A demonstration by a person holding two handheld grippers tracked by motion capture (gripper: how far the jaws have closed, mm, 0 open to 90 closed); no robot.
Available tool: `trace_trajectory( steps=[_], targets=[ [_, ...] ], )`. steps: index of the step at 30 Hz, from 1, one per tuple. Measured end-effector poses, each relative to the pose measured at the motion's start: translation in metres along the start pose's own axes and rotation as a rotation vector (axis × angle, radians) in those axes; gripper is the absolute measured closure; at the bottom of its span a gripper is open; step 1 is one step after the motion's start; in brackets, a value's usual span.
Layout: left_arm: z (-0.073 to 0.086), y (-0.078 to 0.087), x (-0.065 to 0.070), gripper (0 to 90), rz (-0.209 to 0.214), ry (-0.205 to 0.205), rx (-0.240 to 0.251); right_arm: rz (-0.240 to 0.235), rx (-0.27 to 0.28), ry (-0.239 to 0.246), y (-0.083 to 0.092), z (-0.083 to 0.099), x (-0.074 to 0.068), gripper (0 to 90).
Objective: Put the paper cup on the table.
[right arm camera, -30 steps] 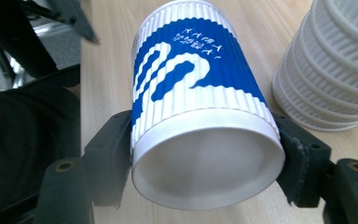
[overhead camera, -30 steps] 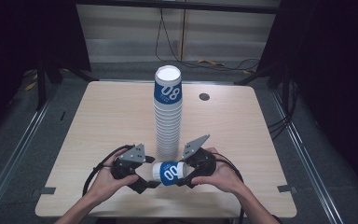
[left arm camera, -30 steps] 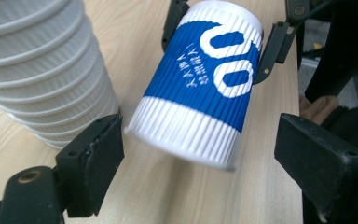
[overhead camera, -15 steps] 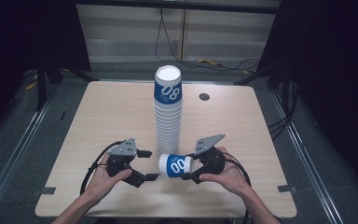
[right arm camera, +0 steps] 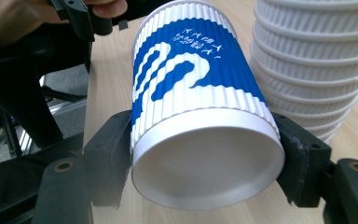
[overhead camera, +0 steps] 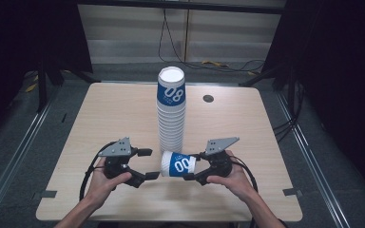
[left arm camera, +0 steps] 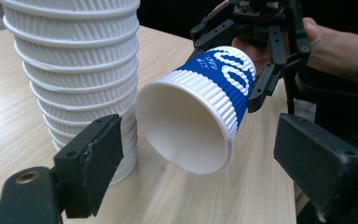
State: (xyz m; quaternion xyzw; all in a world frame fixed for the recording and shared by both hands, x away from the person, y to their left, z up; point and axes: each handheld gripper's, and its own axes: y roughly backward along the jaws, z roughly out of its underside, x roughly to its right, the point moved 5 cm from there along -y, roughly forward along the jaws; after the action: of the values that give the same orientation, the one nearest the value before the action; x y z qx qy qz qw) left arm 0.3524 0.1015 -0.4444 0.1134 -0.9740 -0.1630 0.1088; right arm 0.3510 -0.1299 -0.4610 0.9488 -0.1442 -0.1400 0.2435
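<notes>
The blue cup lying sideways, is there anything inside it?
The blue cup, gripped at its base by the right gripper, points its mouth at the left gripper view. Its white inside looks empty there. The very bottom sits in shade, so that part is less sure.

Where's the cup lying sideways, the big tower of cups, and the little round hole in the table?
sideways cup [overhead camera: 177, 165], high view, on its blue band.
tower of cups [overhead camera: 171, 124], high view, on its white ribbed middle.
round hole [overhead camera: 208, 99], high view, on its dark centre.

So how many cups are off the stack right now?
1: a single blue cup held sideways in the right gripper, just in front of the tall stack. The left gripper is open.
</notes>
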Motion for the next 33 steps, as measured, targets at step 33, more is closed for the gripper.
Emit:
trace_trajectory(
  steps=[33],
  targets=[
    [-0.002,-0.003,0.005,15.4,0.019,-0.019,0.055,-0.109,0.239,0.052,-0.008,-0.007,-0.015,29.3]
  ],
)
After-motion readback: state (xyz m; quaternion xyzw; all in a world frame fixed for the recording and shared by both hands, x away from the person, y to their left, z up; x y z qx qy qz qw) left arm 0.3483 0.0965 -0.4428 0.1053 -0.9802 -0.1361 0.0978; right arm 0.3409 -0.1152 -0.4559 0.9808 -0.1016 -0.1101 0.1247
